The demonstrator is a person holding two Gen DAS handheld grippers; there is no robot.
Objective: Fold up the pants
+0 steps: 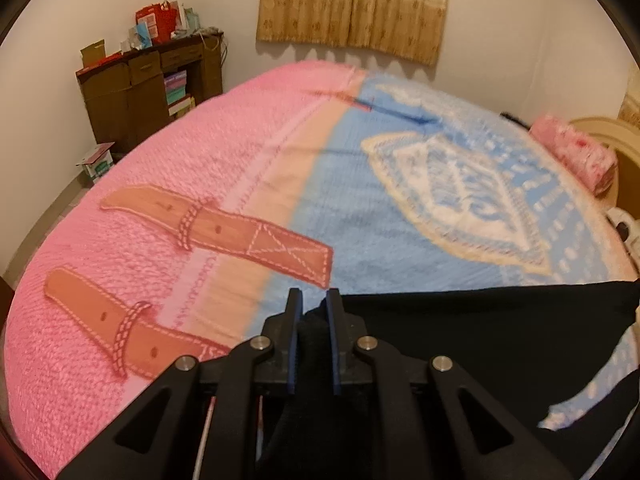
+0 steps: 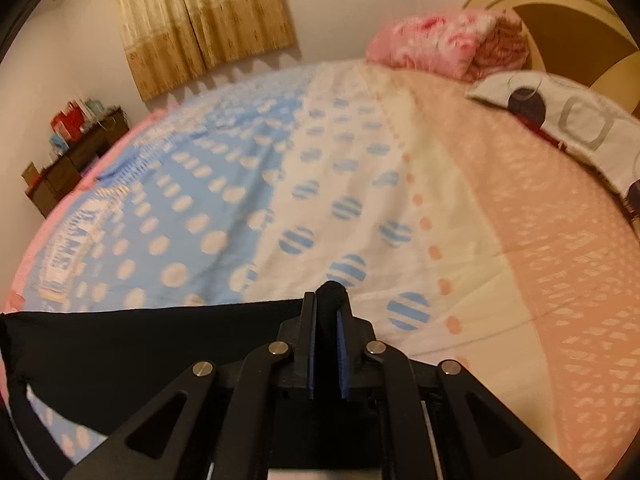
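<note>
Black tongs filled the bottom of both wrist views, each pair closed on a bunched edge of the black pants. In the left wrist view, the left tongs pinched a fold of dark cloth between blue-lined fingers, and the fabric stretched away to the right in a taut, nearly straight band above the bed. In the right wrist view, the right tongs clamped a small wad of the same cloth, which poked out past the fingertips, while the rest of the pants ran off to the left, lifted above the blanket.

Beneath the garment lay a bed covered by a patterned blanket: pink with printed brown straps on one side, blue with pale dots and a crest in the middle, cream and peach farther over. A folded pink blanket and a white pillow sat near the headboard. Beyond the bed stood a dark wooden cabinet piled with boxes and bags, and gold curtains hung on the far wall.
</note>
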